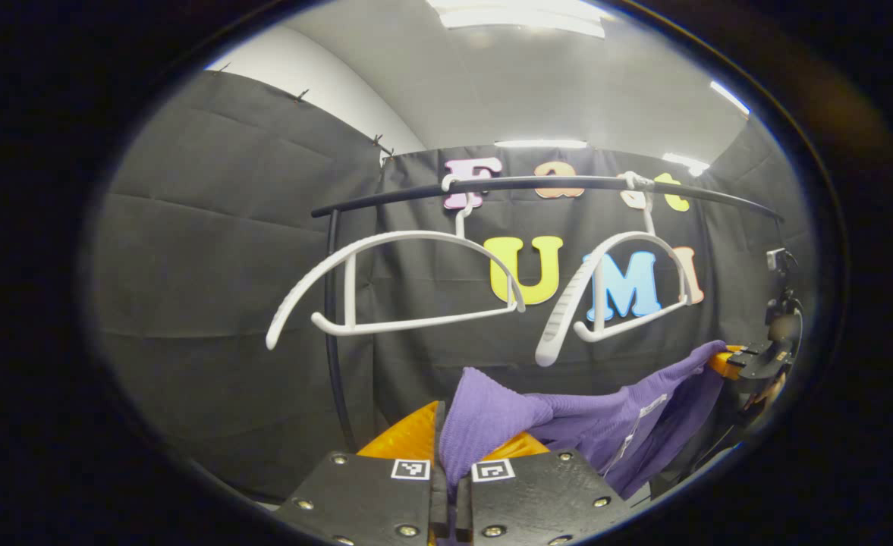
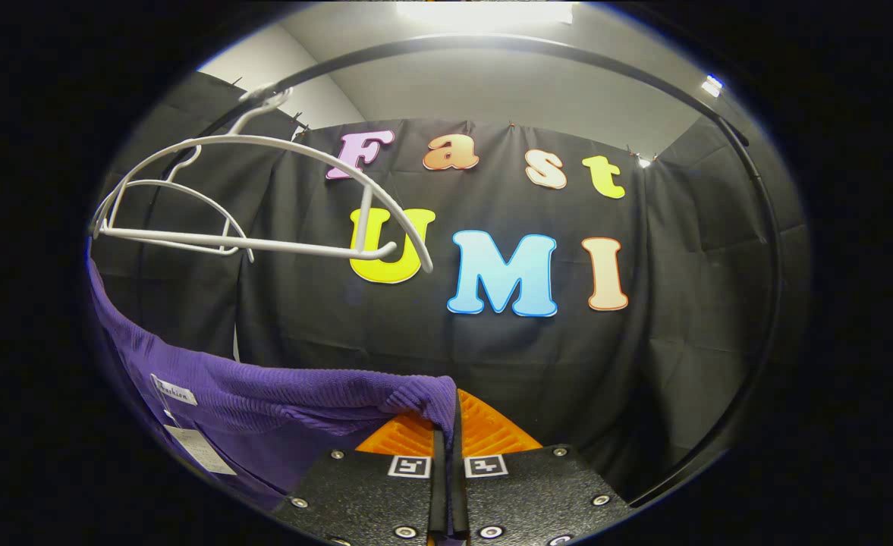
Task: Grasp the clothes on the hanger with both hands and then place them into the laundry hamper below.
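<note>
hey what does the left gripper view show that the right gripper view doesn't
Left gripper view alone: the right gripper far off, pinching the purple garment's other end, and the rail's upright post. Right gripper view alone: the garment's sewn label and hang tag up close. Both: two bare white hangers on the black rail, and the garment stretched between the shut left gripper and right gripper.
</note>
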Demonstrator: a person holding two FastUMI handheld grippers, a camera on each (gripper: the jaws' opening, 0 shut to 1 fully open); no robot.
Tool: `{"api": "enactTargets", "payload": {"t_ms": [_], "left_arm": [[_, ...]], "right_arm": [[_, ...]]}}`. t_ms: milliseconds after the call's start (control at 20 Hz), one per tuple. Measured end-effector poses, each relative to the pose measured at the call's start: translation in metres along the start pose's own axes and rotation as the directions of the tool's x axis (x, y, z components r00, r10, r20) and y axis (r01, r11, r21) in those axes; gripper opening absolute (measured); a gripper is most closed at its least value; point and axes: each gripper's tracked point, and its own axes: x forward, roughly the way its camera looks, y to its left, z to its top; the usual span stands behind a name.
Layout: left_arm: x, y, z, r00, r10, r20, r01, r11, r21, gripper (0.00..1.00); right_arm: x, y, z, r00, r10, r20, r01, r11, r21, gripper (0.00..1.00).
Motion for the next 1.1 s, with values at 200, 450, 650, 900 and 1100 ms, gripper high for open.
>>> {"api": "enactTargets", "payload": {"t_ms": [200, 450, 650, 900, 1100], "left_arm": [[-0.028, 0.002, 0.004, 0.999, -0.042, 0.004, 0.042, 0.999, -0.007, 0.10], [-0.051, 0.005, 0.021, 0.996, -0.084, 0.030, 0.085, 0.996, -0.033, 0.05], [-0.068, 0.001, 0.036, 0.988, -0.137, 0.064, 0.140, 0.989, -0.042, 0.05], [-0.090, -0.017, 0.050, 0.969, -0.226, 0.098, 0.230, 0.973, -0.032, 0.05], [-0.117, -0.032, 0.045, 0.950, -0.294, 0.102, 0.300, 0.953, -0.045, 0.00]], "right_arm": [[-0.035, 0.013, 0.009, 1.000, -0.001, -0.003, 0.001, 1.000, 0.025, 0.02], [-0.078, 0.026, 0.042, 0.999, 0.001, 0.040, -0.002, 0.999, 0.037, 0.02], [-0.117, 0.047, 0.065, 0.997, 0.008, 0.078, -0.013, 0.998, 0.058, 0.02], [-0.159, 0.070, 0.080, 0.995, 0.016, 0.101, -0.028, 0.993, 0.116, 0.02], [-0.193, 0.093, 0.071, 0.997, 0.034, 0.069, -0.043, 0.990, 0.136, 0.02]]}}
